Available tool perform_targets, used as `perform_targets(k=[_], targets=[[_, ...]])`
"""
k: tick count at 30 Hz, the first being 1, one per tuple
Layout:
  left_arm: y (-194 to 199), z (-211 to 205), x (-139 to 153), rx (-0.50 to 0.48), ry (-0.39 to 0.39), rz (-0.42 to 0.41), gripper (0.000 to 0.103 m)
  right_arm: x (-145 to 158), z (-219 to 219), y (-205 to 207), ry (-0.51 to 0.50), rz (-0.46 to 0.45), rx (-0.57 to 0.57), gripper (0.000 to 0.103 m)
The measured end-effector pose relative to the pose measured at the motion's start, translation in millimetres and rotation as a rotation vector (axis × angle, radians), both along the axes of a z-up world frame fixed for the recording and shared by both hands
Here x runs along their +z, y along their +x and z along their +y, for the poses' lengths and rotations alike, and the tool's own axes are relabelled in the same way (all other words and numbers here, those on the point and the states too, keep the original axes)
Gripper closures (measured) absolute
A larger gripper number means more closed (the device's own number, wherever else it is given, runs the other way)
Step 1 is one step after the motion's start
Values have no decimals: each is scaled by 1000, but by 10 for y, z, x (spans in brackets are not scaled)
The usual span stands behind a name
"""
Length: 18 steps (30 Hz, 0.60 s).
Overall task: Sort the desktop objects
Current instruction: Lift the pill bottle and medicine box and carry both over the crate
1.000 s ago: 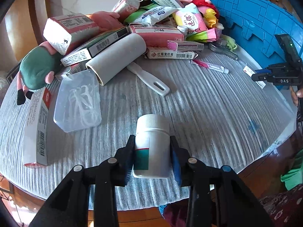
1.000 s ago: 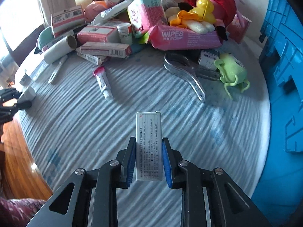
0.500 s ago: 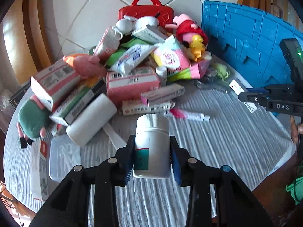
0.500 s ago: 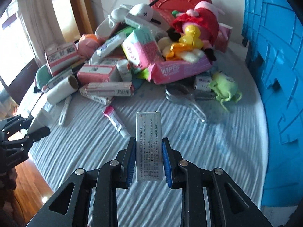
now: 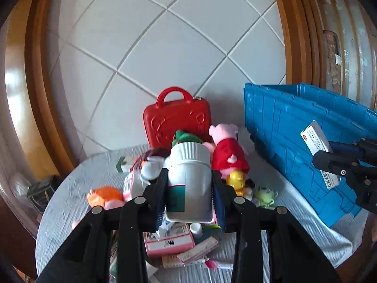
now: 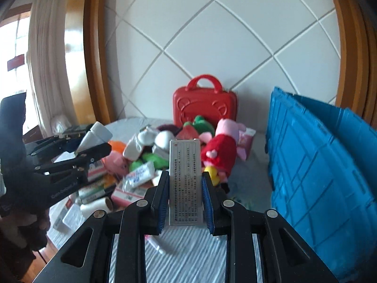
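My left gripper is shut on a white pill bottle with a ribbed cap and a green label, held high above the table. My right gripper is shut on a flat white medicine box printed with small text, also lifted. The right gripper and its box show at the right of the left wrist view, in front of the blue crate. The left gripper with the bottle shows at the left of the right wrist view.
A heap of plush toys, packets and boxes lies on the round grey-clothed table, with a pig plush in red and a red toy case by the tiled wall. The blue crate stands at the right.
Both grippers have risen and tilted up with their loads. The views now look over the heap toward the wall and the crate's side.
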<state>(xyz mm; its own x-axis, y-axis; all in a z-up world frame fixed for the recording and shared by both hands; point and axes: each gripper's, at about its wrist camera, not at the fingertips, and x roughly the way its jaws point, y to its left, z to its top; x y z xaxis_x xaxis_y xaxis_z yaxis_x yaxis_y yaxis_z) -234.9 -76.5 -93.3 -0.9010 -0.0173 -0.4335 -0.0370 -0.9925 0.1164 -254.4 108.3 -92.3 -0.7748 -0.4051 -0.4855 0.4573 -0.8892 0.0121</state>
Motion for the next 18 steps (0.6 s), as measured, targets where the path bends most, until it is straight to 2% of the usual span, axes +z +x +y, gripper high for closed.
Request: perform_targets(k=[3, 7, 12, 18], targets=[[-31, 85, 250, -14, -2, 52, 69, 248, 54, 94, -25, 52, -44, 78], [-55, 184, 438, -56, 5, 86, 69, 461, 124, 236, -42, 100, -107, 78], [-51, 457, 584, -141, -16, 122, 69, 575, 260, 395, -48, 130, -175, 78], [-56, 937, 753, -234, -34, 136, 69, 735, 638, 596, -78, 176, -259, 78]])
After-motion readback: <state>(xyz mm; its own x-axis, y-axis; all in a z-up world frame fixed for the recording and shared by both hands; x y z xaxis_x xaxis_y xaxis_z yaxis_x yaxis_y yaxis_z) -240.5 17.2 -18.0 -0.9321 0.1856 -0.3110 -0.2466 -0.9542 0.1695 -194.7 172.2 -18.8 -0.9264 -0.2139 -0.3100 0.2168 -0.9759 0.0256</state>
